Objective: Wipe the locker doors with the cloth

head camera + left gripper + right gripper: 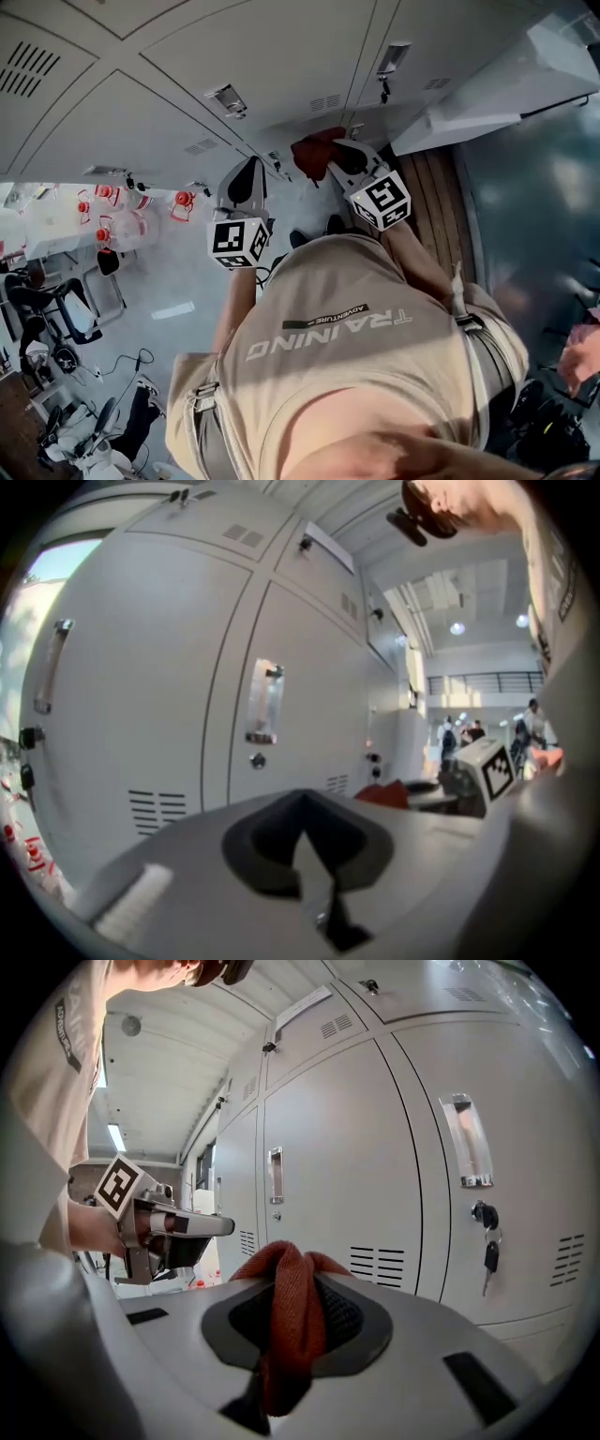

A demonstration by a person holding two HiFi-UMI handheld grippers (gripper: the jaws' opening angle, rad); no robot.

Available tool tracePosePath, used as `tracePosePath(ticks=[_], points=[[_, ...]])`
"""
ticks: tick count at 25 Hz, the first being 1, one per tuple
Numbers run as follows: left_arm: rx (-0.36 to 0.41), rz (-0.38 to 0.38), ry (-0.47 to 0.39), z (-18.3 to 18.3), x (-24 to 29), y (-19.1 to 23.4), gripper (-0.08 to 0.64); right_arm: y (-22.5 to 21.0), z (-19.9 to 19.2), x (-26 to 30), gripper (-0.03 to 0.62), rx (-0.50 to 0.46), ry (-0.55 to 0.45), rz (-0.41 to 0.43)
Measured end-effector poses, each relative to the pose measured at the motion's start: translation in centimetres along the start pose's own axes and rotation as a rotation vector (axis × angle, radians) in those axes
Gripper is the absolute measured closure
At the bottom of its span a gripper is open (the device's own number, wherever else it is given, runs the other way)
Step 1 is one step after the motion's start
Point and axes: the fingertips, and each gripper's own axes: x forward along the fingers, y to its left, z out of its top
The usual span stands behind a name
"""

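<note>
Grey locker doors (187, 103) fill the head view, where the right gripper (339, 157) carries the red cloth (314, 150) near them. Left gripper (302, 834) view: jaws together, nothing between. Only the right gripper view shows the cloth clamped in its jaws and a hanging key (487, 1256) — probably best skirted, using flat, overlapping strokes.

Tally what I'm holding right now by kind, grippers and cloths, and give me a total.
Handheld two-jaw grippers: 2 (left gripper, right gripper)
Rust-red woven cloth: 1, clamped in the right gripper
Total: 3
</note>
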Motion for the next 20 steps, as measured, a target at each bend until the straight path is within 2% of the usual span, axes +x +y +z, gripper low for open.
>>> tracePosePath(ticks=[7,10,14,18,20], points=[[-0.032,0.012,-0.007,-1.2,-2.3,1.3,0.555,2.8,0.0,-0.3,0.529,0.041,-0.010,0.031],[-0.031,0.007,-0.013,-1.2,-2.8,1.6,0.555,3.4,1.0,0.0,0.529,0.006,-0.021,0.042],[-0.043,-0.003,0.001,-2.1,-3.6,0.9,0.555,3.0,1.1,-0.2,0.529,0.112,-0.044,0.032],[-0.035,-0.010,-0.006,-1.9,-3.9,0.7,0.555,3.1,1.3,-0.2,0.529,0.065,-0.038,0.033],[-0.034,-0.009,-0.010,-1.8,-4.0,0.6,0.555,3.2,1.4,-0.4,0.529,0.076,-0.041,0.036]])
